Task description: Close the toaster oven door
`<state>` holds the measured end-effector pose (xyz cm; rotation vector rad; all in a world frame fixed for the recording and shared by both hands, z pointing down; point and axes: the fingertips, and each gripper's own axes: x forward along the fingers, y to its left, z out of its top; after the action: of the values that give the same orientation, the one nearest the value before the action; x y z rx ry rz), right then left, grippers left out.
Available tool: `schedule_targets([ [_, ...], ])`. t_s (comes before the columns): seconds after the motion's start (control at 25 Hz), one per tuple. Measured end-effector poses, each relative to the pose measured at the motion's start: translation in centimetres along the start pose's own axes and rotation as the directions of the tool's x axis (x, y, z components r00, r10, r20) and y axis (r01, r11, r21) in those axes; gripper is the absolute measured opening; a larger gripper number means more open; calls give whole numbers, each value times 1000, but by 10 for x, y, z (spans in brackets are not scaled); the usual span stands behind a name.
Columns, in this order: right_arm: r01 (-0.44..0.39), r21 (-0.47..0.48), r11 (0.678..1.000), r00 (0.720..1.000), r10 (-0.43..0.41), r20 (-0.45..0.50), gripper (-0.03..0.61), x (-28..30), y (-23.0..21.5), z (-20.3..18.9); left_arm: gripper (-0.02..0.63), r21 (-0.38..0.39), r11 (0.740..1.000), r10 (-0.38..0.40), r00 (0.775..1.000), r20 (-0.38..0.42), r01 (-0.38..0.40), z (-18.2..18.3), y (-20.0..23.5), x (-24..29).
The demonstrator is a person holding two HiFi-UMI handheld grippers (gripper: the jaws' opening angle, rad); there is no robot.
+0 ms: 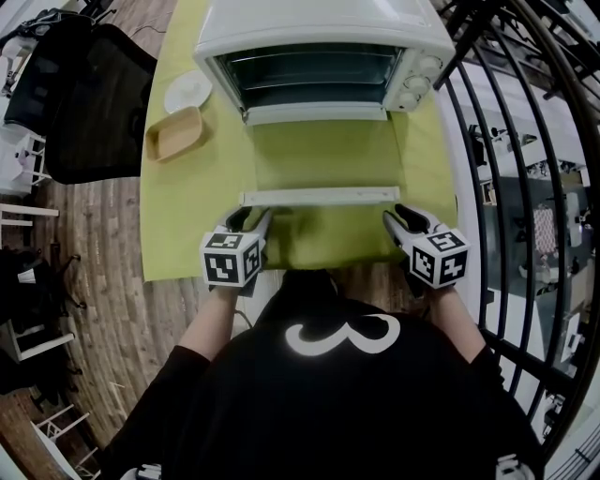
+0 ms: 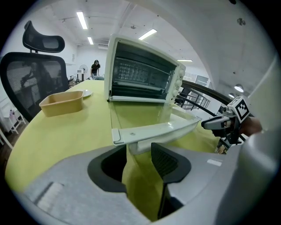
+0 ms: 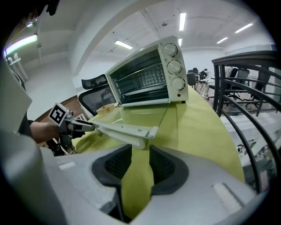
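The left gripper and the right gripper are both positioned at the near edge of the table, each with its jaws standing apart and nothing clamped between the pads. The table is covered with a green cloth and carries the toaster oven at its far edge, with the cavity facing the person. The oven door is fully open: it is folded down from the hinge at the foot of the cavity to about level and reaches toward the near edge. The door handle, a pale bar across the door's free end, lies just ahead of both grippers. The left gripper sits at the handle's left end and the right gripper at its right end. In each gripper view the handle end appears just beyond the jaw tips, above the gap, and no pad presses on it. Assessment: the closing step has not begun; only the approach to the handle is complete. Remaining work is to engage the handle, or get beneath it, and swing the door up until it seats against the oven front. A tan tray and a white plate stand near the table's left edge, well clear of the door's path.
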<state>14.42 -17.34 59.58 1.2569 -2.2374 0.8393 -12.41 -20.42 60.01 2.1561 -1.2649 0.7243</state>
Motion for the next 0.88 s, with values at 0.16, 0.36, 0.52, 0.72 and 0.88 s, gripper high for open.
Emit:
schedule_targets([
  [0.16,7,-3,1000,1000,-7,-9,135,7,0,-2,169,-8,1000,13,1000,1,-13,0,2,2],
  [0.36,21,-1,1000,1000,-21,-8,135,18,0,6,169,-14,1000,15,1000,1,-15,1,3,3],
  [0.52,34,12,999,999,-33,-8,135,24,-1,7,167,-21,1000,9,1000,-1,-9,1,2,3],
  [0.72,32,32,999,999,-32,-2,135,32,-1,7,164,-10,1000,6,1000,-8,-6,0,4,5],
  [0.88,46,25,999,999,-45,-8,116,33,-2,7,147,-4,1000,7,1000,-13,-7,0,6,7],
])
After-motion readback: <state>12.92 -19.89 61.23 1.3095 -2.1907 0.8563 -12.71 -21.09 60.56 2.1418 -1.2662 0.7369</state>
